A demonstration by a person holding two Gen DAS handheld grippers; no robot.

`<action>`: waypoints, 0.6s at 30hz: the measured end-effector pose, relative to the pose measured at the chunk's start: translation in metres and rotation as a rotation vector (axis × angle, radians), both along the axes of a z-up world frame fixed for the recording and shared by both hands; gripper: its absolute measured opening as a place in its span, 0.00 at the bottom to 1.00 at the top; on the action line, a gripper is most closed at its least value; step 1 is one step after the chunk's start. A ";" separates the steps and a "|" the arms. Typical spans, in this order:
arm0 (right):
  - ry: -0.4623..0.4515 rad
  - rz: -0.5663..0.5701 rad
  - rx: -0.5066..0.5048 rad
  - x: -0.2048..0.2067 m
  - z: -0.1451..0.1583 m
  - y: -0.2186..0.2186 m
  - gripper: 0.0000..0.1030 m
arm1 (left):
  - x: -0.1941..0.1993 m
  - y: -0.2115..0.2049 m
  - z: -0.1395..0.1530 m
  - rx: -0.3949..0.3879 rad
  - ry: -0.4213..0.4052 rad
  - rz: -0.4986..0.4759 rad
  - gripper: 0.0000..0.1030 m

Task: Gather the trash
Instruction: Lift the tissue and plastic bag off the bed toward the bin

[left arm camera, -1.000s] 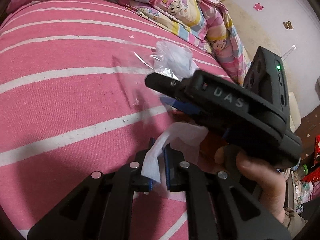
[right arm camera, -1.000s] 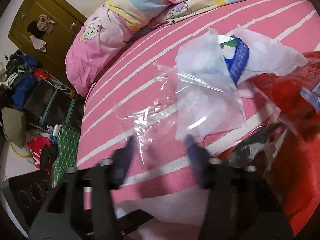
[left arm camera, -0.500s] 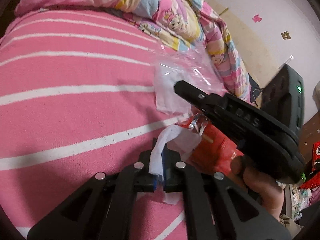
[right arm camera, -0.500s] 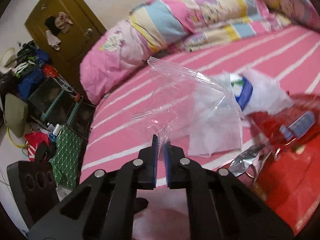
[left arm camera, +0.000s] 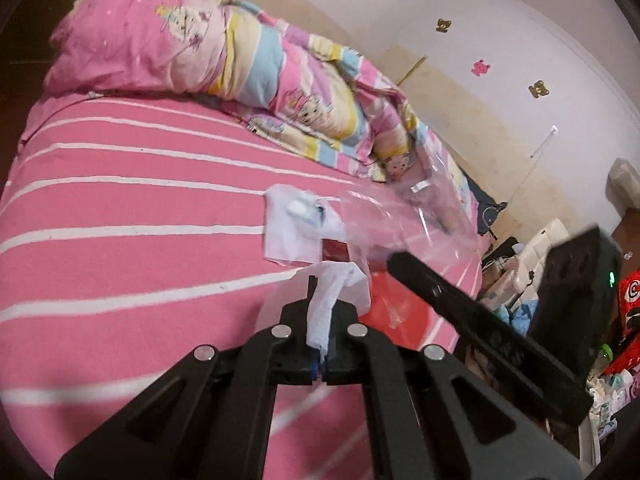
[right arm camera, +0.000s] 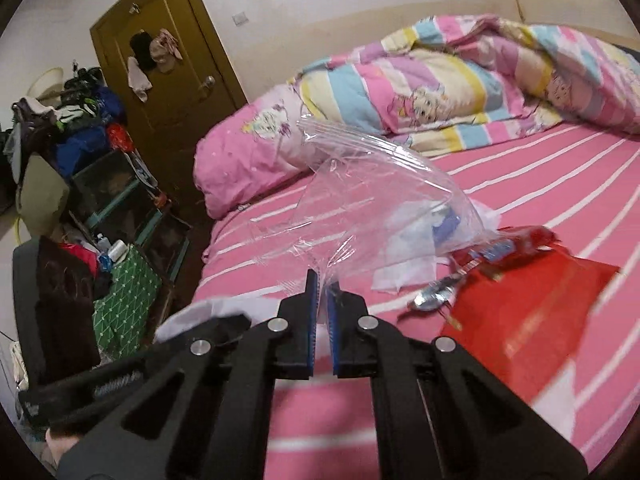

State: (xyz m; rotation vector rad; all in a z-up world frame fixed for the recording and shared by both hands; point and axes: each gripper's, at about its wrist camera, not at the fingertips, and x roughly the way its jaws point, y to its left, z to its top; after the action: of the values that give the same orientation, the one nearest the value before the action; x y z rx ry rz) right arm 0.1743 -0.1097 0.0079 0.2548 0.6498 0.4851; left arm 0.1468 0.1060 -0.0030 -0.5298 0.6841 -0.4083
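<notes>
My left gripper is shut on a crumpled white tissue and holds it above the pink striped bed. My right gripper is shut on a corner of a clear plastic bag, which hangs lifted off the sheet. In the left wrist view that bag billows above the right gripper's black body. On the sheet lie a flat white paper, a red packet and a silver foil wrapper. The left gripper's body shows at lower left with its tissue.
A pink pillow and a striped cartoon quilt fill the head of the bed. Beside the bed stand a brown door, piled clothes and bags, and a green patterned box. More clutter sits at the right.
The right gripper went from open to shut on the clear bag and raised it. The left gripper rose with the tissue. Both views now look farther across the bed.
</notes>
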 end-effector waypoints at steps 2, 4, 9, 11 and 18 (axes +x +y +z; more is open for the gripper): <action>-0.021 -0.019 -0.005 -0.023 0.008 -0.012 0.05 | -0.015 -0.005 0.006 -0.009 -0.007 0.003 0.00; -0.034 -0.033 0.007 -0.045 0.019 -0.027 0.05 | -0.032 -0.015 0.015 -0.028 -0.011 -0.008 0.00; -0.066 -0.064 0.020 -0.100 0.048 -0.064 0.05 | -0.070 -0.040 0.037 -0.063 -0.029 -0.025 0.00; -0.073 -0.071 0.017 -0.117 0.055 -0.077 0.05 | -0.087 -0.054 0.046 -0.080 -0.033 -0.042 0.00; -0.084 -0.132 -0.018 -0.188 0.066 -0.130 0.05 | -0.128 -0.100 0.066 -0.090 -0.039 -0.101 0.00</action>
State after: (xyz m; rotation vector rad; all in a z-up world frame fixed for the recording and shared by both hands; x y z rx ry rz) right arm -0.0140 -0.2392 0.0743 0.2573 0.5512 0.3617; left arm 0.0183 0.0061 0.0626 -0.5725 0.6592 -0.5445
